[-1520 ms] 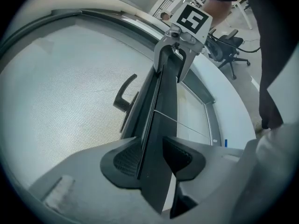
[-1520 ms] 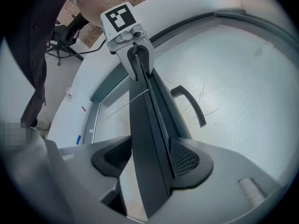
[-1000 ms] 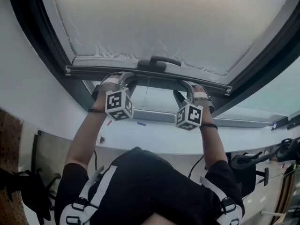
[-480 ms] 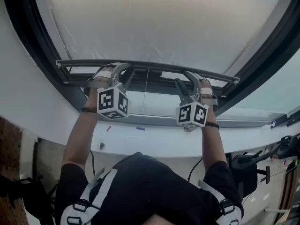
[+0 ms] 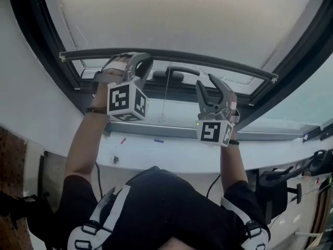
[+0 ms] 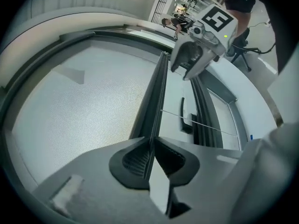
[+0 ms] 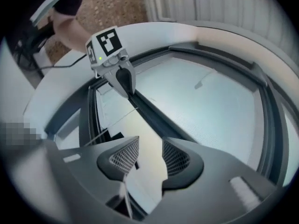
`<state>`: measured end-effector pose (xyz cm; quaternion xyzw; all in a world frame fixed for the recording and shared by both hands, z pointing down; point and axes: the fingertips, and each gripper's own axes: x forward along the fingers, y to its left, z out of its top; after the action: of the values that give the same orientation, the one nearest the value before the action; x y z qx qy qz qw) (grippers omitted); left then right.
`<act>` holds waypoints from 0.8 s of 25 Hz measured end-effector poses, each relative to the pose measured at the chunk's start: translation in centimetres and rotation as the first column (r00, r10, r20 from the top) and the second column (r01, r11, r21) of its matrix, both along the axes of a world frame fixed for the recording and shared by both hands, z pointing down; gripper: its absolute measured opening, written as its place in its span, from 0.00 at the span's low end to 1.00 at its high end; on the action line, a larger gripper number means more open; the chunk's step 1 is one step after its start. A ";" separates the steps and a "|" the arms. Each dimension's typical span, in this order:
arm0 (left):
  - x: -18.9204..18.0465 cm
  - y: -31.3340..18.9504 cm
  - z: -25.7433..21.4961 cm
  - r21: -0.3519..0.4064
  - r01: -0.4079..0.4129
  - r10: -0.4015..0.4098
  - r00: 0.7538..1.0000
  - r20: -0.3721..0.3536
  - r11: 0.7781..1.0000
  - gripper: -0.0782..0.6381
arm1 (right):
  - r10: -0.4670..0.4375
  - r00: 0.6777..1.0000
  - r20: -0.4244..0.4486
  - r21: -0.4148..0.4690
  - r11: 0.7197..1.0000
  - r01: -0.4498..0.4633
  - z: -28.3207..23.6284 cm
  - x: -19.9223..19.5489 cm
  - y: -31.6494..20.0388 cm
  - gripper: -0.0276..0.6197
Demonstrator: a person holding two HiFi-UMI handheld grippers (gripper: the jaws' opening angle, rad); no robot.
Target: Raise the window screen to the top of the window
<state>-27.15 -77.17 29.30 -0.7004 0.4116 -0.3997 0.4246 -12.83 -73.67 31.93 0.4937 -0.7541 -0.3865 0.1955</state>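
The window screen [image 5: 177, 20] is pale mesh with a dark bottom bar [image 5: 208, 65] across the window. My left gripper [image 5: 139, 66] is at the bar's left part, and its jaws are closing. In the left gripper view the bar [image 6: 156, 92] runs straight into my left gripper [image 6: 152, 155], whose pads pinch its thin edge. My right gripper [image 5: 210, 87] hangs just below the bar; its jaws are closing with a gap still between them. In the right gripper view my right gripper [image 7: 150, 155] has only pale glass between its pads, and the bar [image 7: 147, 108] lies beyond them.
A black window handle [image 5: 177, 73] sits on the sash under the bar, and a thin cord [image 5: 165, 95] hangs beside it. The dark window frame [image 5: 31, 61] surrounds the screen. A white sill [image 5: 171, 150] lies below, with an office chair [image 5: 276, 184] at the right.
The bar and both grippers have risen, uncovering more glass and the handle. The left jaws have closed onto the bar. The right gripper has come away below it.
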 end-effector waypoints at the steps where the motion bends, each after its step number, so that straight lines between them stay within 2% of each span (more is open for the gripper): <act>1: 0.0 0.0 -1.3 0.010 -0.001 0.001 1.000 -0.006 1.000 0.16 | -0.020 0.998 0.056 -0.046 0.999 0.022 0.3 -0.2 0.4 0.28; 4: -0.1 -0.1 -5.4 0.031 -0.002 0.003 1.000 -0.015 1.000 0.16 | -0.078 0.982 0.172 -0.188 0.976 0.110 1.8 -1.6 0.9 0.28; 7: -0.2 -0.2 -5.7 0.040 0.000 0.001 1.000 -0.019 0.999 0.17 | -0.124 0.945 0.303 -0.310 0.925 0.221 5.6 -3.4 1.7 0.27; 12: -0.3 -0.1 -6.3 0.068 0.004 0.001 0.997 -0.074 0.998 0.17 | -0.080 0.877 0.475 -0.464 0.824 0.326 13.1 -4.6 2.9 0.23; 14: -0.3 -0.2 -6.8 0.063 0.001 0.005 0.996 -0.092 0.998 0.18 | -0.062 0.864 0.500 -0.500 0.794 0.346 15.4 -5.0 2.6 0.22; 17: -0.3 -0.3 -8.5 0.067 -0.010 0.017 0.993 -0.113 0.998 0.18 | -0.070 0.875 0.479 -0.518 0.783 0.345 15.9 -6.0 2.3 0.22; 20: -0.3 -0.3 -10.5 0.080 -0.007 0.016 0.994 -0.112 0.997 0.18 | -0.091 0.868 0.488 -0.486 0.798 0.357 14.1 -6.8 1.5 0.22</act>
<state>-27.42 -77.46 18.79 -0.7067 0.4464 -0.3407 0.4304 -19.62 -72.12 46.01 0.3929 -0.9121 -0.0462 0.1075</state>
